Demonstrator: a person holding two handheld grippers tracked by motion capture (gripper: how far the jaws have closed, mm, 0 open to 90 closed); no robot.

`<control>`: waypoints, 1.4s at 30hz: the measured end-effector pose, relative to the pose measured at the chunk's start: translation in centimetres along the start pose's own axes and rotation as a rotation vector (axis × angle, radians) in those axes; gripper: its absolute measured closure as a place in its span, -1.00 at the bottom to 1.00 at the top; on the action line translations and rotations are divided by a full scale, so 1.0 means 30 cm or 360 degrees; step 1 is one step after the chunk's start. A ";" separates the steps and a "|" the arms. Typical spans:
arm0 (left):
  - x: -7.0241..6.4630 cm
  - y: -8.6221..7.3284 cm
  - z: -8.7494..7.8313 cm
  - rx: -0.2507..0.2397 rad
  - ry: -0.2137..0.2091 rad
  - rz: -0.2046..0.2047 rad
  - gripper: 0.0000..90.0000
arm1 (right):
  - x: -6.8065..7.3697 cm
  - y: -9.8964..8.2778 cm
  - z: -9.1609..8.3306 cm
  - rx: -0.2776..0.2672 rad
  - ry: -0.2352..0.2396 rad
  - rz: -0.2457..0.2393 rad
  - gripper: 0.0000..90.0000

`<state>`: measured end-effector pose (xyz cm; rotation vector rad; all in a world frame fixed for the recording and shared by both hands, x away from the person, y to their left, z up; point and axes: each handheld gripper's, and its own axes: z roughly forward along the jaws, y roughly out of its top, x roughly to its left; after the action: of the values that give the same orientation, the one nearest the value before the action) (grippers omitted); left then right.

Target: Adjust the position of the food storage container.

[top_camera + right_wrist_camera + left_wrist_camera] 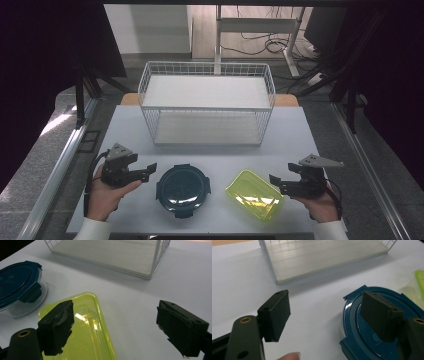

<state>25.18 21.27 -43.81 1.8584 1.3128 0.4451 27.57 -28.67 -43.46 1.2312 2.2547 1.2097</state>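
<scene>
A round clear container with a dark blue clip lid (183,189) (372,327) (17,290) sits near the table's front, left of centre. A yellow-green rectangular container (254,194) (85,327) lies to its right. My left gripper (150,169) (329,315) is open just left of the blue lid, one jaw hanging over the lid's edge, nothing gripped. On the right, my right gripper (274,182) (115,325) stands open beside the yellow-green container, its left jaw above that container's end.
A white wire rack (207,102) (324,257) (112,255) with two pale shelves stands at the back middle of the white table (295,130). A desk frame and cables (270,40) are on the floor beyond.
</scene>
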 end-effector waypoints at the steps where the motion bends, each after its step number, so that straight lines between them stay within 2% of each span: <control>1: 0.001 0.002 0.003 -0.0002 -0.0003 0.0000 -0.46 | 0.000 -0.001 0.002 0.0007 0.0006 0.0001 -0.67; 4: 0.000 0.001 0.004 -0.0013 -0.0011 0.0004 -0.48 | -0.001 -0.001 0.005 0.0018 -0.0002 -0.0017 -0.66; 10: 0.003 -0.008 -0.011 -0.0036 -0.0063 0.0026 -0.50 | -0.001 0.004 0.001 0.0027 -0.0016 0.0009 -0.62; 11: -0.001 -0.002 -0.019 -0.0050 -0.0107 0.0037 -0.50 | 0.005 0.006 -0.003 0.0018 -0.0019 0.0020 -0.61; 14: -0.013 0.005 -0.030 -0.0061 -0.0135 0.0058 -0.50 | 0.024 0.010 -0.011 0.0009 -0.0011 0.0009 -0.61; 15: -0.026 0.012 -0.036 -0.0046 -0.0167 0.0058 -0.50 | 0.031 0.008 -0.015 0.0003 -0.0004 0.0006 -0.61; 17: -0.039 0.014 -0.035 -0.0029 -0.0181 0.0062 -0.47 | 0.038 0.005 -0.018 0.0005 -0.0008 -0.0012 -0.61; 18: -0.039 0.014 -0.035 -0.0029 -0.0181 0.0062 -0.47 | 0.038 0.005 -0.018 0.0005 -0.0008 -0.0012 -0.61; 19: -0.042 0.016 -0.030 0.0004 -0.0191 0.0075 -0.47 | 0.039 0.005 -0.017 0.0011 -0.0008 -0.0020 -0.61; 24: -0.036 0.016 -0.031 0.0018 -0.0240 0.0065 -0.44 | 0.027 0.006 -0.019 0.0004 -0.0007 -0.0008 -0.61; 26: -0.044 0.015 -0.035 0.0031 -0.0250 0.0091 -0.44 | 0.013 0.003 -0.017 0.0006 -0.0020 0.0004 -0.61; 31: -0.076 0.011 -0.051 0.0059 -0.0285 0.0153 -0.39 | 0.013 0.005 -0.013 0.0009 -0.0022 0.0006 -0.61; 32: -0.089 0.009 -0.058 0.0070 -0.0299 0.0178 -0.39 | 0.016 0.006 -0.011 0.0011 -0.0022 0.0000 -0.61; 33: -0.114 0.007 -0.067 0.0084 -0.0342 0.0222 -0.39 | 0.022 0.008 -0.009 0.0021 -0.0028 -0.0020 -0.61; 34: -0.114 0.007 -0.067 0.0084 -0.0342 0.0222 -0.39 | 0.022 0.008 -0.009 0.0021 -0.0028 -0.0020 -0.61; 35: -0.135 0.006 -0.068 0.0103 -0.0377 0.0245 -0.39 | 0.026 0.011 -0.006 0.0027 -0.0031 -0.0026 -0.61; 38: -0.166 -0.003 -0.058 0.0137 -0.0411 0.0284 -0.36 | 0.028 0.010 -0.007 0.0027 -0.0034 -0.0020 -0.61; 42: -0.194 -0.016 -0.039 0.0181 -0.0425 0.0314 -0.31 | 0.032 0.007 -0.007 0.0033 -0.0041 -0.0022 -0.61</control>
<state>21.77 16.54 -42.54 2.0713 0.9993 0.2155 26.99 -27.94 -43.05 1.2297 2.2589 1.1616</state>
